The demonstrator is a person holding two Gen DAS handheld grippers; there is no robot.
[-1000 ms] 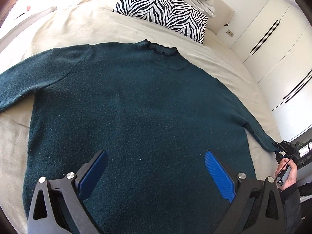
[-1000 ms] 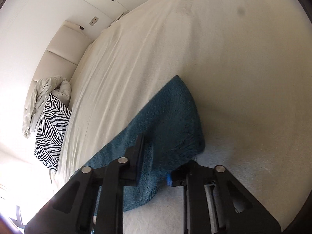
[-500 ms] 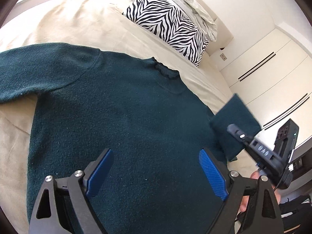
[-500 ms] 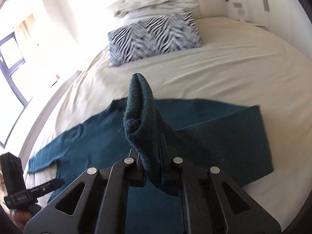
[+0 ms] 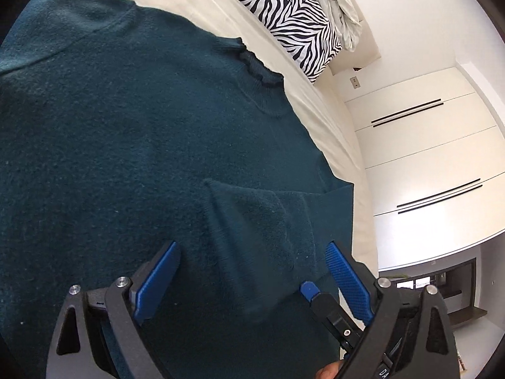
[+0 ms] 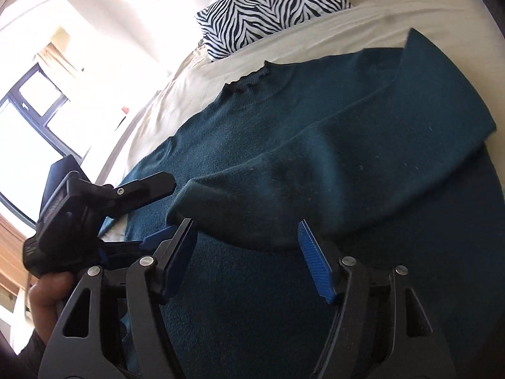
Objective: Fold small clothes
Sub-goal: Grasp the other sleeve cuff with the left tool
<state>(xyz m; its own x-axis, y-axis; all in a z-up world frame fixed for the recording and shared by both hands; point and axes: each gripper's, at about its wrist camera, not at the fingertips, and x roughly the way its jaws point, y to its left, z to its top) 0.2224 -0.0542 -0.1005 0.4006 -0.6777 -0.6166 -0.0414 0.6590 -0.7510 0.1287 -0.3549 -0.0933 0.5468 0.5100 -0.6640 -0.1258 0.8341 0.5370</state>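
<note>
A dark teal sweater point(image 5: 126, 132) lies flat on the cream bed, ruffled collar point(image 5: 258, 69) toward the pillow. Its right sleeve point(image 6: 347, 170) is folded across the body, with the cuff point(image 6: 202, 199) lying just ahead of my right gripper point(image 6: 249, 246). The right gripper is open and empty, jaws wide, right behind the cuff. My left gripper point(image 5: 252, 268) is open and empty, low over the sweater's lower body next to the folded sleeve point(image 5: 262, 221). The left gripper also shows in the right wrist view point(image 6: 126, 195), and a right fingertip point(image 5: 307, 289) shows in the left wrist view.
A zebra-print pillow point(image 5: 284, 9) and crumpled pale bedding point(image 5: 341, 3) lie at the head of the bed. White wardrobe doors point(image 5: 426, 145) stand along the bed's right side. A window point(image 6: 28, 120) is on the left side of the room.
The right gripper carried the sleeve across onto the sweater's body and let go; its jaws are now wide open. The left gripper moved lower and closer to the sweater.
</note>
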